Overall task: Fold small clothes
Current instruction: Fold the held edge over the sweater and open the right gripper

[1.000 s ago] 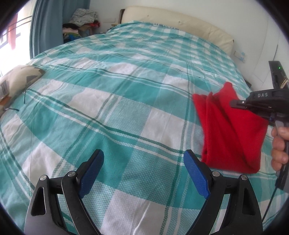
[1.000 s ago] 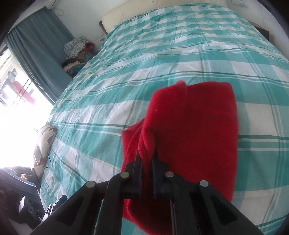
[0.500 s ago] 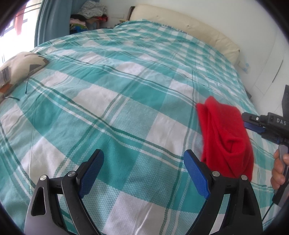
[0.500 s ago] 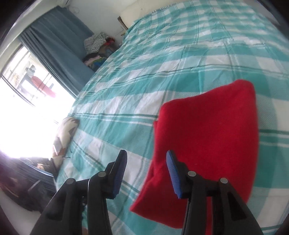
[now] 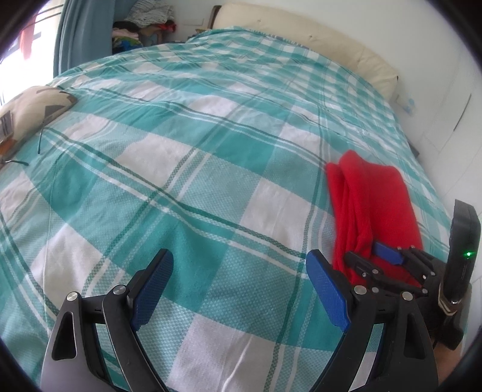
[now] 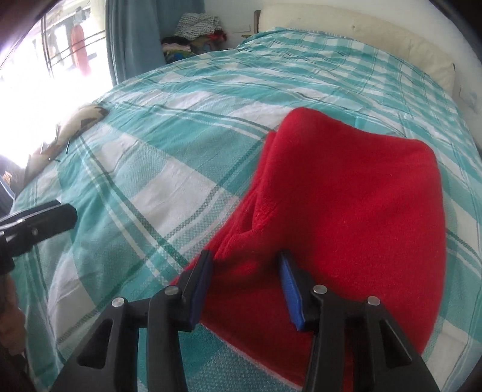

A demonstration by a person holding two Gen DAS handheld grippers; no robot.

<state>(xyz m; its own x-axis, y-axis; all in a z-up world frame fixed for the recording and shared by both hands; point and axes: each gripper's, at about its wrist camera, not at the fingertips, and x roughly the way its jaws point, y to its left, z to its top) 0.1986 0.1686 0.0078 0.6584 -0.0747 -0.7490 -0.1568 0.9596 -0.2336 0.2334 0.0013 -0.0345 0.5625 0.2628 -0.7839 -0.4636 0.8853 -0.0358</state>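
A folded red fleece garment (image 6: pixel 346 211) lies on the teal plaid bedspread (image 6: pixel 168 187). It also shows in the left wrist view (image 5: pixel 373 205), at the right. My right gripper (image 6: pixel 245 268) is open, its jaws standing over the near edge of the red garment without gripping it. It shows in the left wrist view (image 5: pixel 372 256) against the garment's near end. My left gripper (image 5: pixel 239 280) is open and empty, low over the bedspread to the left of the garment.
A cream pillow (image 5: pixel 304 39) lies at the head of the bed. A patterned cushion (image 5: pixel 30 105) sits at the left edge, with a blue curtain (image 5: pixel 84 27) and a pile of clothes (image 5: pixel 144 27) beyond. A white wall (image 5: pixel 436 90) borders the right side.
My right gripper let go of the red garment and opened. The garment dropped flat on the bed, and the right gripper came back low over its near edge.
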